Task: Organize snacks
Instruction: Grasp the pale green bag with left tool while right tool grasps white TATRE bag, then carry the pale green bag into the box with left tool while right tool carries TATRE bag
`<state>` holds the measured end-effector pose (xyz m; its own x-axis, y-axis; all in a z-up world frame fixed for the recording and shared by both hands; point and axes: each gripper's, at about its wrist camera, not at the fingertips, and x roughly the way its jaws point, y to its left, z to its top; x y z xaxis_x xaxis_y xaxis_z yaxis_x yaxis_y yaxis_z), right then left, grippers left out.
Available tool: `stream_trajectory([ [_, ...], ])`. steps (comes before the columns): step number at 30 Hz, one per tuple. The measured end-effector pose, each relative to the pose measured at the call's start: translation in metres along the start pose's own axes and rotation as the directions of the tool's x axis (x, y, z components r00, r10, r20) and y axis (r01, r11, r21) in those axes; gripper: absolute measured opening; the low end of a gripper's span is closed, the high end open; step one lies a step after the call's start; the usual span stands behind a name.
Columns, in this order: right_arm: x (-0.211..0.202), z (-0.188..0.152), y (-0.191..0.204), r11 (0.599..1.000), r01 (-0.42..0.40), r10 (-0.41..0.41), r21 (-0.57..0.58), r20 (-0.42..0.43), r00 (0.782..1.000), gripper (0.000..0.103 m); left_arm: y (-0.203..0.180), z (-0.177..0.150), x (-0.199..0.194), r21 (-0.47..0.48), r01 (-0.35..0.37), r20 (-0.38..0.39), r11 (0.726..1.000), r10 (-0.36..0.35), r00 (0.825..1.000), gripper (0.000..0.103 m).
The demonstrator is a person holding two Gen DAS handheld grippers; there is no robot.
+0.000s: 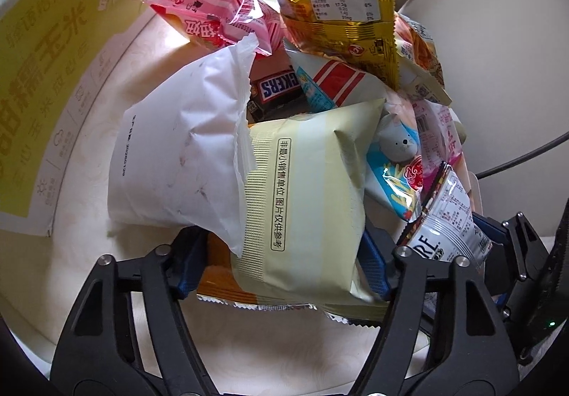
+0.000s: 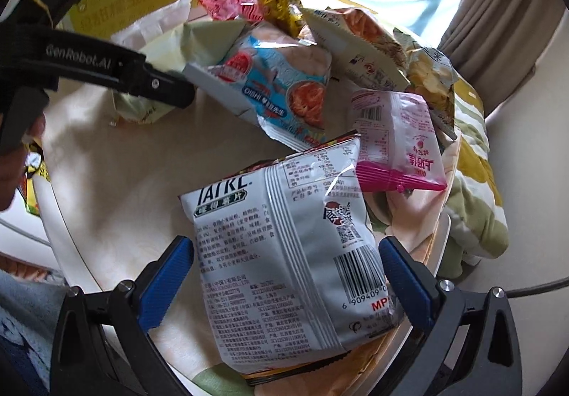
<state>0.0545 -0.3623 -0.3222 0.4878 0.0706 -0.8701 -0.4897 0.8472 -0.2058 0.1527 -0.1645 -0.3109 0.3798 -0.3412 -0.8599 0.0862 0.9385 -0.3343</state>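
Note:
A heap of snack packets lies on a round cream table (image 1: 92, 253). In the left wrist view my left gripper (image 1: 281, 261) is open, its blue pads on either side of a pale green packet (image 1: 306, 204), with a white packet (image 1: 177, 154) resting on it and an orange packet (image 1: 220, 275) beneath. In the right wrist view my right gripper (image 2: 288, 282) is open around a silver chip bag (image 2: 284, 261); the pads (image 2: 167, 282) stand just off its sides. The bag also shows in the left wrist view (image 1: 451, 214). The left gripper's arm (image 2: 106, 72) reaches in at the left.
A yellow corn box (image 1: 46, 69) stands at the table's back left. In the pile are a gold packet (image 1: 348, 12), a pink packet (image 1: 220, 15), a Snickers bar (image 1: 277, 86), a blue shrimp-chip bag (image 2: 284, 90) and a pink bag (image 2: 402, 143). A curtain (image 2: 498, 30) hangs at right.

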Motion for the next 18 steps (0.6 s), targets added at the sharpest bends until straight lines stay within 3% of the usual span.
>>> stream_trajectory([
  [4,0.005,-0.003,0.008,0.997,0.028,-0.029,-0.070,-0.013,0.999,0.102,-0.001,-0.001,-0.002,0.006,0.001,-0.006,1.000,-0.001,1.000,0.065],
  [6,0.005,-0.003,0.010,0.995,0.044,-0.045,-0.094,-0.007,0.999,0.090,-0.003,-0.001,-0.003,0.003,0.008,-0.006,1.000,-0.008,1.000,0.064],
  [12,-0.005,-0.002,0.008,0.998,0.028,-0.028,-0.064,0.006,1.000,0.072,-0.012,-0.007,-0.011,0.023,0.037,-0.021,0.999,-0.037,0.999,0.063],
  [18,-0.018,-0.001,0.002,0.999,0.032,-0.032,-0.007,0.027,0.999,0.066,-0.031,-0.015,-0.025,0.064,0.045,-0.016,0.997,-0.044,0.999,0.063],
])
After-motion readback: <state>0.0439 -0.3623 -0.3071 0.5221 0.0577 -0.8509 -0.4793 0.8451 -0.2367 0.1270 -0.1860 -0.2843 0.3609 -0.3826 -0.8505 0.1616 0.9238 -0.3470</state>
